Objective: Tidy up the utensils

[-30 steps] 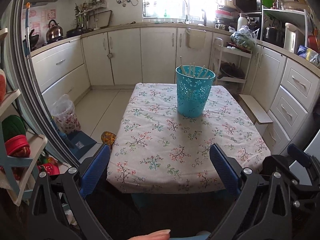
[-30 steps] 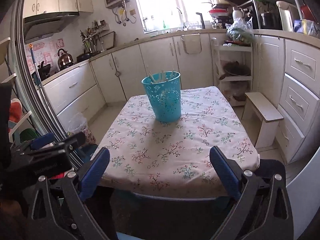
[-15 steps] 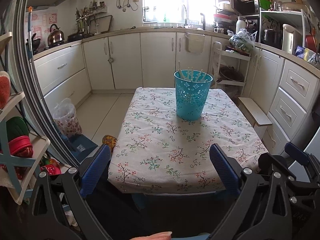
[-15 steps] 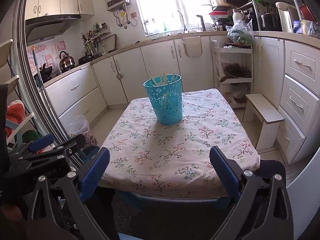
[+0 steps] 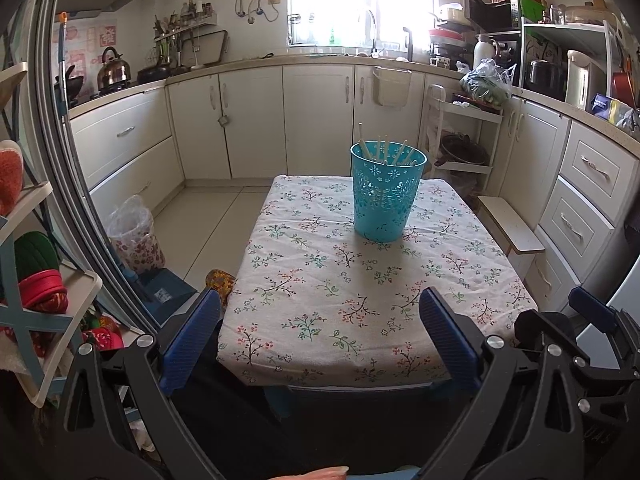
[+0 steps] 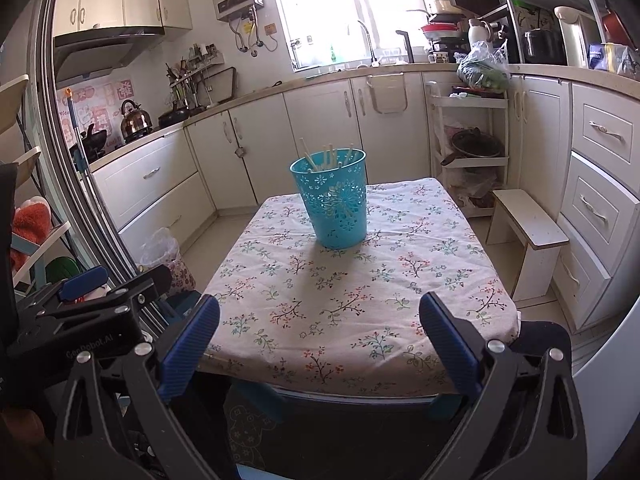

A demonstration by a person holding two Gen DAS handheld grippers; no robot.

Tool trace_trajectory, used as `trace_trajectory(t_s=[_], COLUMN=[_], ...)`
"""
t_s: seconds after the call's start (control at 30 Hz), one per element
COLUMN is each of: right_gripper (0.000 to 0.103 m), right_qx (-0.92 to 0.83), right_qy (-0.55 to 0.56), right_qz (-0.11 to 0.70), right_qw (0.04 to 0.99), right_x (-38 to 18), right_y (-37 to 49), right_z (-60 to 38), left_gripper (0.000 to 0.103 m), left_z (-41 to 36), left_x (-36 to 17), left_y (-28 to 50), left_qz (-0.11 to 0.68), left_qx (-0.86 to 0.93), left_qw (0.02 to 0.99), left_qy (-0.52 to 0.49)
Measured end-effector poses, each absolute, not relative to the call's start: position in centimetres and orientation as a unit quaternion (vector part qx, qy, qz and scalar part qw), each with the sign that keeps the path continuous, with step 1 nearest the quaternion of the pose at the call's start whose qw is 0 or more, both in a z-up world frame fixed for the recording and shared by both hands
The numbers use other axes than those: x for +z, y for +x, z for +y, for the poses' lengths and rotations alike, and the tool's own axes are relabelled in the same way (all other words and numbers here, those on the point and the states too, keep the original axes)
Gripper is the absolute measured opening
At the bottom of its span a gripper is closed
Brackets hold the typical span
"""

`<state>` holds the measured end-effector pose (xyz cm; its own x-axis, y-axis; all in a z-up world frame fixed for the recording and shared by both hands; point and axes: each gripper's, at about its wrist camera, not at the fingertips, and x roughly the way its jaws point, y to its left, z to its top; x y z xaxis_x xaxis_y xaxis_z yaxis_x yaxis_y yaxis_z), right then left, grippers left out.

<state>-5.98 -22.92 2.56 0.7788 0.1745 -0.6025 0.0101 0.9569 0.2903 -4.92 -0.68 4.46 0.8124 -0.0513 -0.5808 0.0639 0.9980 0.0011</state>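
A small desk (image 5: pixel 320 280) draped in a floral cloth stands in the middle of a kitchen, with cream cabinets (image 5: pixel 316 120) running along the walls behind the desk and to its right; a bright window (image 5: pixel 360 0) sits above the counter behind the desk, and a steel kettle (image 5: pixel 114 70) rests on the stove far to the desk's left; a low white stool (image 5: pixel 512 228) stands on the floor just beside the desk's right edge, and a white trolley shelf (image 5: pixel 460 136) holding a dark pan stands beyond the desk's far right corner; a bag-lined bin (image 5: pixel 134 232) sits on the tiled floor to the desk's left.

On the desk, toward its far edge and near the middle, a turquoise perforated basket (image 5: pixel 386 192) stands upright; pale chopsticks (image 5: pixel 380 150) lean inside the basket, their tips poking above its rim; the rest of the cloth shows only its printed sprigs.

The left gripper (image 5: pixel 320 336) hangs at the desk's near edge with its blue-padded fingers spread wide and nothing between them; the right gripper (image 6: pixel 320 340) hangs likewise at the near edge, fingers wide apart and holding nothing; both are well apart from the basket.
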Motion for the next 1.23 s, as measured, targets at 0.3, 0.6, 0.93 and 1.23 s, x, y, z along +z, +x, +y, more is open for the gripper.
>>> trace_trajectory(t_s=[0.3,0.6,0.93,1.23], right_gripper=[0.096,0.096,0.096,0.096], right_qx=[0.047,0.050,0.057,0.022], right_qy=[0.136,0.134,0.130,0.122], right_qz=[0.332,0.338,0.359,0.400], right_qw=[0.932,0.930,0.923,0.908], right_x=[2.7,2.3,1.2,-4.7], right_y=[-5.9,-5.7,-3.3,6.9], right_z=[-22.8,-22.7,-23.5,-27.0], left_gripper=[0.096,0.096,0.095,0.096], left_z=[-0.6,-0.5,-0.9,-1.5], left_x=[4.6,4.3,3.6,-2.0], left_y=[-5.0,-4.8,-1.9,9.1], left_qz=[0.304,0.309,0.291,0.370], left_qx=[-0.029,-0.027,-0.020,-0.023], left_qw=[0.952,0.951,0.957,0.929], left_qy=[0.009,0.007,0.016,0.015])
